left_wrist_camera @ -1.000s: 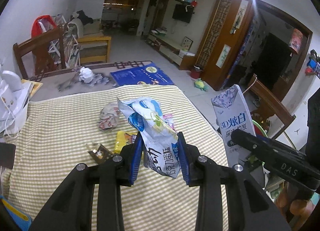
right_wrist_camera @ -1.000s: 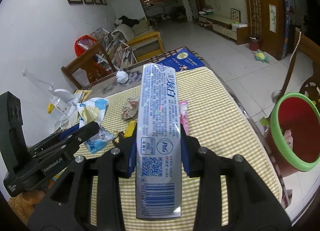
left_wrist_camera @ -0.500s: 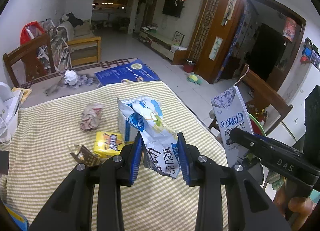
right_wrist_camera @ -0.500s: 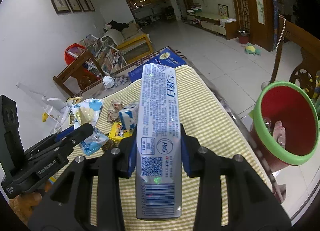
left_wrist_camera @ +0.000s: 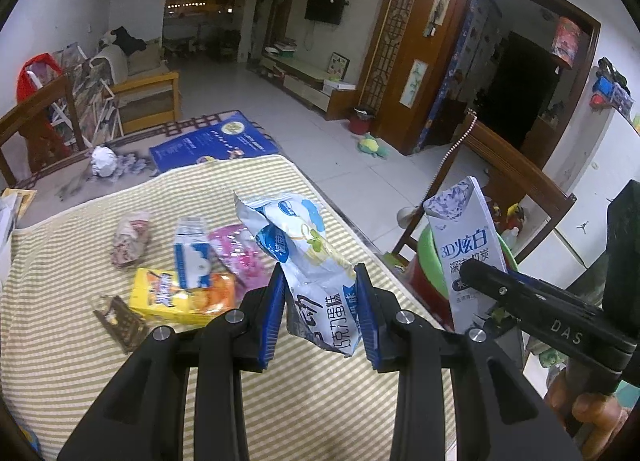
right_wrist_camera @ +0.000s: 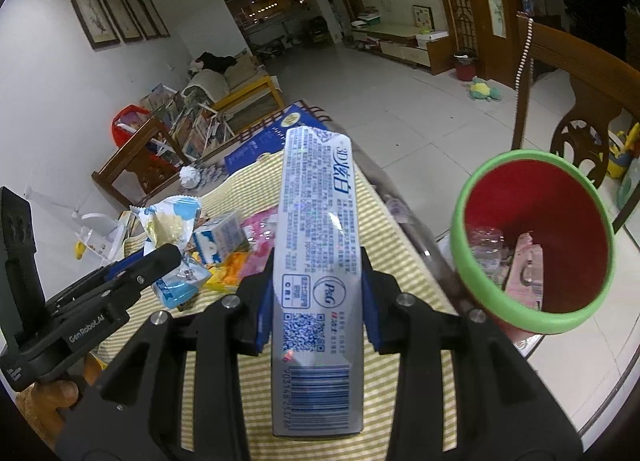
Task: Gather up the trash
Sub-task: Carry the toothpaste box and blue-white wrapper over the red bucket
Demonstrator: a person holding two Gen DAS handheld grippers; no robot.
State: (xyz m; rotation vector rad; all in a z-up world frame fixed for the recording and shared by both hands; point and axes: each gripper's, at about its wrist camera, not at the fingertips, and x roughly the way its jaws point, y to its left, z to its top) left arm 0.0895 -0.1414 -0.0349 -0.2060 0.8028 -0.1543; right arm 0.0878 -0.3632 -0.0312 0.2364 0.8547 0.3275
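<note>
Red bin (right_wrist_camera: 536,245) nearer; chair (right_wrist_camera: 580,73) behind.

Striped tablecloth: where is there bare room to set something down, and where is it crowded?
Bare cloth runs along the near edge of the tablecloth, below the yellow box, and on the left strip beside the crumpled wrapper. The middle is crowded: milk carton, pink packet.

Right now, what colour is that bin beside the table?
The bin is red inside with a green rim, clearest in the right wrist view.
</note>
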